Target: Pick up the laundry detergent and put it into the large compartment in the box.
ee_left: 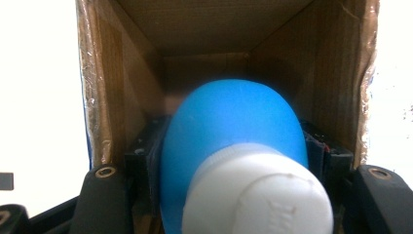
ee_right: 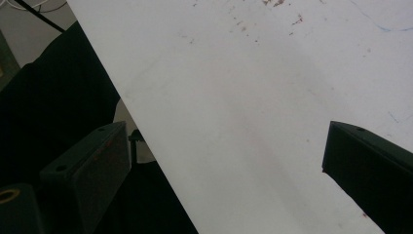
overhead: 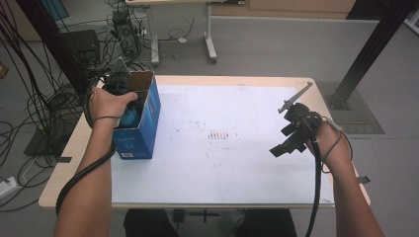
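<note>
A blue cardboard box with its top open stands at the table's left side. My left gripper reaches down into it, shut on a blue bottle. In the left gripper view, my left gripper has a jaw on each side of the blue bottle. The bottle's white cap faces the camera and the box's brown walls surround it. Over the right side of the white sheet, my right gripper hovers open. Nothing lies between the jaws of my right gripper.
The sheet bears faint reddish marks near its middle. Tangled cables and equipment crowd the floor beyond the table's left side. Another table's legs stand at the back, and a black frame post rises at the right.
</note>
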Available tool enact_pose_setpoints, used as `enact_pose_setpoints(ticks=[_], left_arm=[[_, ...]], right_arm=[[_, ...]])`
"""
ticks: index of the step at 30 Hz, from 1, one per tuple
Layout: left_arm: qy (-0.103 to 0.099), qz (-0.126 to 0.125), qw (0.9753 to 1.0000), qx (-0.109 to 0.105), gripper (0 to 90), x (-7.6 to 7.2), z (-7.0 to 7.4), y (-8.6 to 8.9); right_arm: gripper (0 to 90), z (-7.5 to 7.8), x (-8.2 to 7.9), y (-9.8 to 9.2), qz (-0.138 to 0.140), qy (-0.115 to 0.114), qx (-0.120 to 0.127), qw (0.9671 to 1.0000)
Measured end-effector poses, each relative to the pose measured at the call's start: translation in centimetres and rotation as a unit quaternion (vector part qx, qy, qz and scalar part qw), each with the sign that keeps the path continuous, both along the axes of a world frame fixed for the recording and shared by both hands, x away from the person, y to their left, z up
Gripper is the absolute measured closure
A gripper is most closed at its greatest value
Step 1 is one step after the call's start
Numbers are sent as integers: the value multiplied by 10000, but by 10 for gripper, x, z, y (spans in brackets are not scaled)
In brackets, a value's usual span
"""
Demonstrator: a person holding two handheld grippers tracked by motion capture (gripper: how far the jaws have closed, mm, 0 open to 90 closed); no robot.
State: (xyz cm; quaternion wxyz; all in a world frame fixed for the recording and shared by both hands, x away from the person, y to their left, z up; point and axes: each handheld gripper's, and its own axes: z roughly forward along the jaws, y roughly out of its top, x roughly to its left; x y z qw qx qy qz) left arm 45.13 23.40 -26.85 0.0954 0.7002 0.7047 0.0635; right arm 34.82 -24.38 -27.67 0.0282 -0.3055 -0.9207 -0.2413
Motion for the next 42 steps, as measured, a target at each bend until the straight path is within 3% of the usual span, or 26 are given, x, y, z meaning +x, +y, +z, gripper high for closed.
enact_pose_setpoints(ticks=[42], left_arm=[[-10,57,10000,-11,374,1,0,1]], right_arm=[[35,-1,1,0,-7,7,27,10000]])
